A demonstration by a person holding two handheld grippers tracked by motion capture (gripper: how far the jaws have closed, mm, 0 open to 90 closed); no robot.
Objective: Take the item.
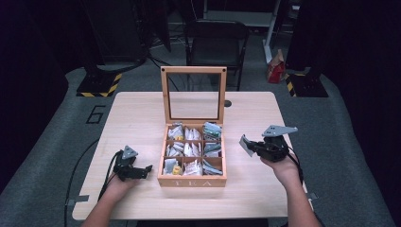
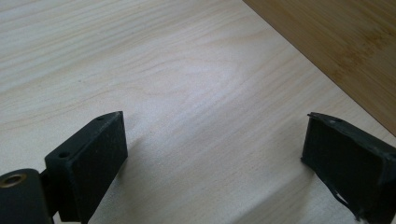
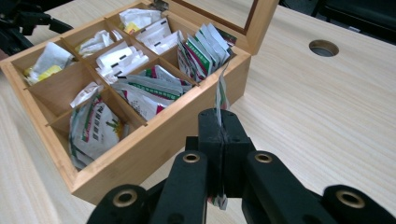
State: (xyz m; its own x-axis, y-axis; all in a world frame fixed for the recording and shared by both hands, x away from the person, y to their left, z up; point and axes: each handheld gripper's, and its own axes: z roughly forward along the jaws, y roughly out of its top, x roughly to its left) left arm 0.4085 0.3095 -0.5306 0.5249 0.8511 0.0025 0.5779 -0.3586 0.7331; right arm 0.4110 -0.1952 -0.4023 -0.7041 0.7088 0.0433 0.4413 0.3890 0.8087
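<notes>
A wooden tea box [image 1: 191, 180] marked TEA stands mid-table with its glass lid [image 1: 193, 94] raised upright. Its compartments hold several tea packets [image 3: 98, 123]. My right gripper [image 3: 219, 123] is shut on one tea packet [image 3: 220, 93], held edge-on just outside the box's right wall. In the high view that packet [image 1: 245, 145] hangs right of the box in the right gripper [image 1: 251, 146], above the table. My left gripper [image 1: 146, 169] rests low on the table left of the box, open, with nothing between its jaws [image 2: 215, 140]. The box's side [image 2: 336, 51] lies close ahead of it.
The light wooden table [image 1: 142, 118] has a round cable hole [image 3: 323, 47] behind the box's lid. A dark chair [image 1: 215, 38] stands beyond the far edge, and a red bag [image 1: 275, 68] sits on the floor. Cables trail off the table's left front.
</notes>
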